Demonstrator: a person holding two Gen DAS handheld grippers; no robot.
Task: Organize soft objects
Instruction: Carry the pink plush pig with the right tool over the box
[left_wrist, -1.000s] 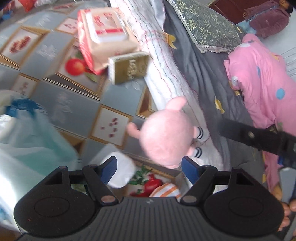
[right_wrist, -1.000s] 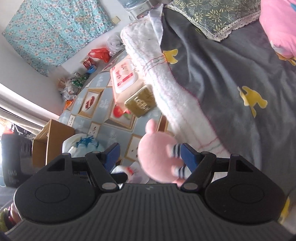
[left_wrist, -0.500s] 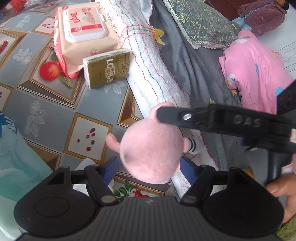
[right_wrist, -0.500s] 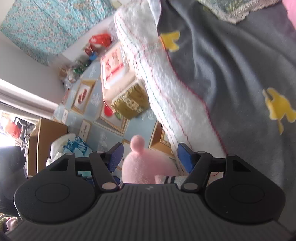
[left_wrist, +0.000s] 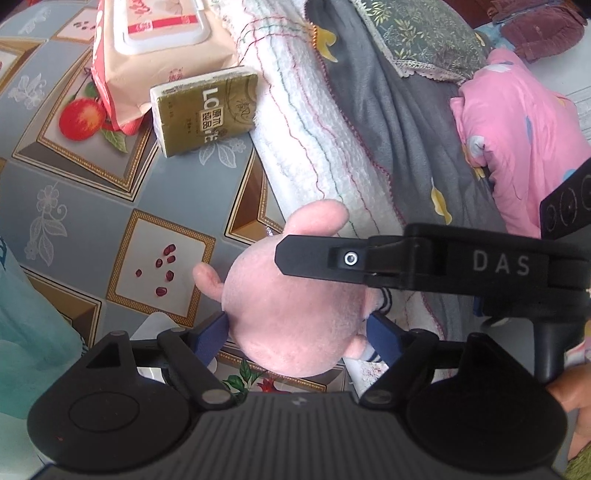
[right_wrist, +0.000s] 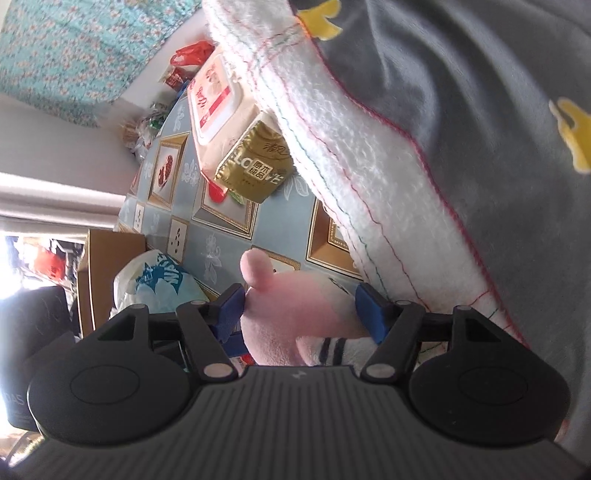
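straddling the pink plush (left_wrist: 295, 314), both tongs (left_wrist: 295, 332) (right_wrist: 301, 310) gape, left seemingly just widened.

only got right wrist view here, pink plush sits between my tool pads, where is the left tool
Observer: The left tool brackets the same pink plush; its jaws have just been opening, and I cannot tell if the pads press.
Operator: anything in front of the plush
Observer: One finger of the right tool, whose jaws have also just been opening, crosses the plush's top.
Operator: other soft things nearby
Observer: A pink spotted garment lies on the grey blanket, outside your frame.
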